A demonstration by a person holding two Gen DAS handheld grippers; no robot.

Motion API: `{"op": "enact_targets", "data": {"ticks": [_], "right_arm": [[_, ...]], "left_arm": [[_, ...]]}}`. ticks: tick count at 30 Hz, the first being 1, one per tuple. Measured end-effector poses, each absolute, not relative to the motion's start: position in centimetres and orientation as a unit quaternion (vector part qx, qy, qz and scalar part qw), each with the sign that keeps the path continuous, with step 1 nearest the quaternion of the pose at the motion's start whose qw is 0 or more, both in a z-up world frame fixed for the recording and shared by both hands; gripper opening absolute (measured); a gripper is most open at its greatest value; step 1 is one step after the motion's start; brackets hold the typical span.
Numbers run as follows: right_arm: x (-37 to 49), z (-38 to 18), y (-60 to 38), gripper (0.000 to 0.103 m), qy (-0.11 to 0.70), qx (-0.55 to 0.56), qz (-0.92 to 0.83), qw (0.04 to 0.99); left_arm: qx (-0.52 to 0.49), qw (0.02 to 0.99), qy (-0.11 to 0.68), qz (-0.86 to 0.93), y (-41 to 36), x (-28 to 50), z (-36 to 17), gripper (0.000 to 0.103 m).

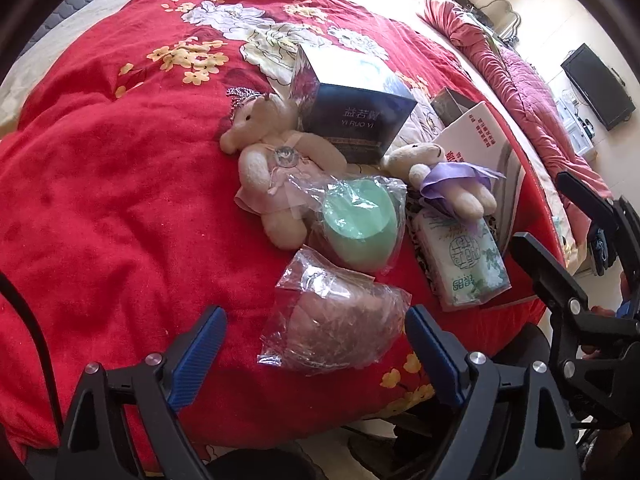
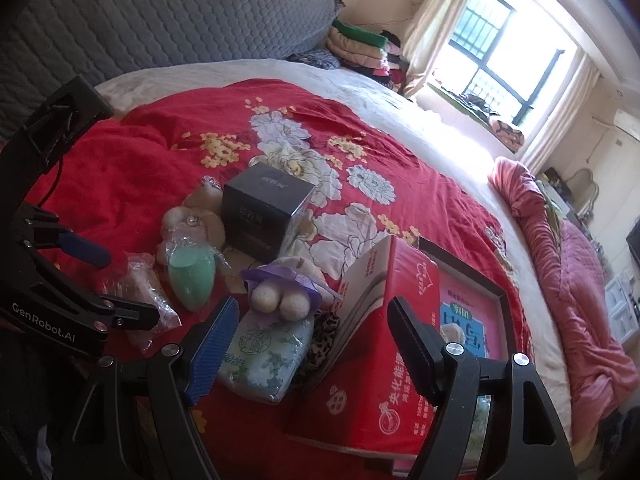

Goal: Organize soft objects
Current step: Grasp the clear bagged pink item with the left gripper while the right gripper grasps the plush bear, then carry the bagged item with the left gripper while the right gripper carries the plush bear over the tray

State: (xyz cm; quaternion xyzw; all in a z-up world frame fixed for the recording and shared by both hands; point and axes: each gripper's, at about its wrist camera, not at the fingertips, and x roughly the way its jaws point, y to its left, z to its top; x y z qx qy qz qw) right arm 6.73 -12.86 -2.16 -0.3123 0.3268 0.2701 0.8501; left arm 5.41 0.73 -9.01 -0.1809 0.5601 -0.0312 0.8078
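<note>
Dark box [image 1: 356, 116] — crowded by bears [image 1: 276, 168], bagged cups [image 1: 358, 224].

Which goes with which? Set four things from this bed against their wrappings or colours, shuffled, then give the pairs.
Things:
1. bear beside the dark box
2. bear on the tissue pack
3. green cup
4. carton

Descriptions:
A. red, printed with white characters
B. pink dress
C. sealed in a clear plastic bag
D. purple ribbon dress

Pairs: 1-B, 2-D, 3-C, 4-A
</note>
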Motion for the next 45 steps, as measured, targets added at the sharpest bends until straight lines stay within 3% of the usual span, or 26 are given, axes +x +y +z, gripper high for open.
{"op": "enact_targets", "data": {"ticks": [18,20,22,25,27,31,38,45], "right_arm": [[12.1,-7.9,-8.7,0.076,0.345,-0.434,0.300,0.776],[12.7,-8.2,-8.3,0.066,0.360,-0.430,0.300,0.772],[13.0,-8.5,-8.2,0.042,0.376,-0.422,0.300,0.768],[12.9,-8.5,-8.4,0.037,0.377,-0.414,0.301,0.772],[13.1,-8.0,-8.8,0.035,0.376,-0.388,0.302,0.786],[13.3,-6.2,-10.4,0.035,0.385,-0.304,0.307,0.816],[12.1,-2.8,-13.2,0.034,0.381,-0.176,0.327,0.847],[10.1,-1.0,-14.6,0.034,0.377,-0.128,0.337,0.853]], "left_arm": [[-0.206,0.803,0.557,-0.053,2.0,6.4,-10.7,0.094],[-0.204,0.803,0.558,-0.053,2.0,6.5,-10.7,0.094],[-0.203,0.804,0.557,-0.053,1.9,6.5,-10.6,0.094],[-0.208,0.804,0.554,-0.053,1.9,6.6,-10.6,0.093],[-0.211,0.806,0.551,-0.052,2.0,6.6,-10.6,0.088],[-0.240,0.805,0.538,-0.068,2.6,6.5,-10.5,0.054],[-0.252,0.806,0.530,-0.070,3.1,5.9,-9.9,0.051],[-0.235,0.829,0.504,-0.064,2.9,4.5,-7.3,0.051]]}}
